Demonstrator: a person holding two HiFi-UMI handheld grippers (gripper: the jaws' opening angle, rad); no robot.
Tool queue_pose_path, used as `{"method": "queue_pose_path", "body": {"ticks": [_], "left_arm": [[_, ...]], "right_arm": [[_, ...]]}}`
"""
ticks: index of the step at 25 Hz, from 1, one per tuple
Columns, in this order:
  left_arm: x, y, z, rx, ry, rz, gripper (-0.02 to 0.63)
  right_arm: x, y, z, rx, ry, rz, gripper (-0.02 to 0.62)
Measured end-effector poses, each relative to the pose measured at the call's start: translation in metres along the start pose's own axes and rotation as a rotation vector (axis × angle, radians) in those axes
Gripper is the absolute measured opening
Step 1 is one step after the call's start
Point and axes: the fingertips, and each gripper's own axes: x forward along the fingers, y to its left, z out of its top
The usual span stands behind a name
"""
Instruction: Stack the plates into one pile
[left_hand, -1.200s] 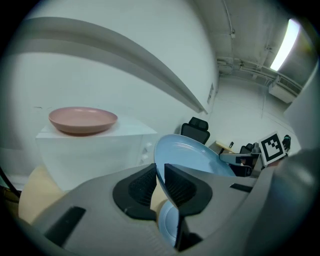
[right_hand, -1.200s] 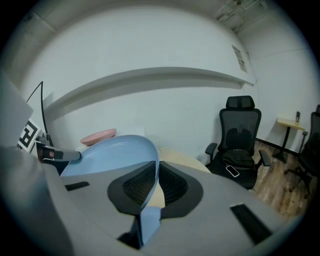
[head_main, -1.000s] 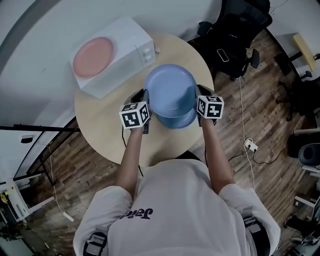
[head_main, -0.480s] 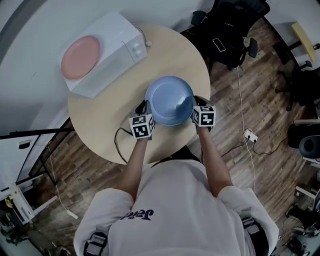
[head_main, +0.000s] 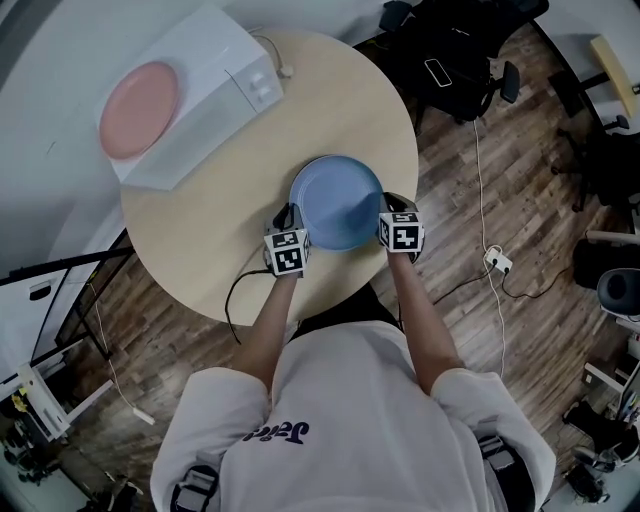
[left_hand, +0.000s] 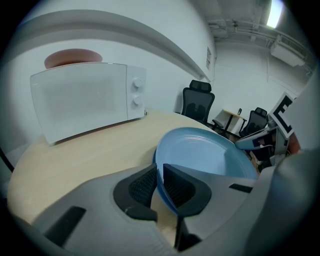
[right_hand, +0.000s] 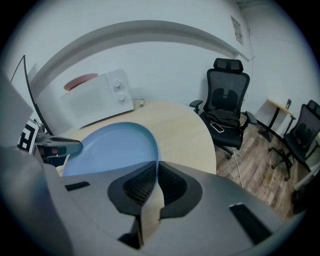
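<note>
blue plate: smooth, glossy | table: pale matt wood | microwave: white plastic

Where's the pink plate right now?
In the head view the pink plate lies at the upper left, on top of the white microwave that stands at the round table's far left edge, well apart from the blue plate.

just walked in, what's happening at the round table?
A person holds a blue plate with both grippers. The left gripper and right gripper are each shut on opposite rims, keeping it low over the round table. A pink plate sits on the white microwave, so the plates aren't stacked yet.
</note>
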Motion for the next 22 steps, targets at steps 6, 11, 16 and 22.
{"method": "queue_pose_path", "body": {"ticks": [6, 11, 16, 22], "left_arm": [[0.013, 0.001, -0.01, 0.045, 0.033, 0.038, 0.043], [0.022, -0.007, -0.005, 0.049, 0.016, 0.012, 0.043], [0.015, -0.005, 0.004, 0.022, -0.004, -0.005, 0.16], [-0.011, 0.016, 0.028, -0.01, -0.067, 0.033, 0.17]], "right_arm": [[0.01, 0.0, 0.0, -0.025, -0.002, -0.004, 0.028], [0.015, -0.002, 0.0, -0.043, -0.022, 0.001, 0.029], [0.014, 0.008, 0.007, -0.031, -0.045, 0.063, 0.221], [-0.003, 0.03, 0.035, -0.085, -0.119, 0.101, 0.221]]}}
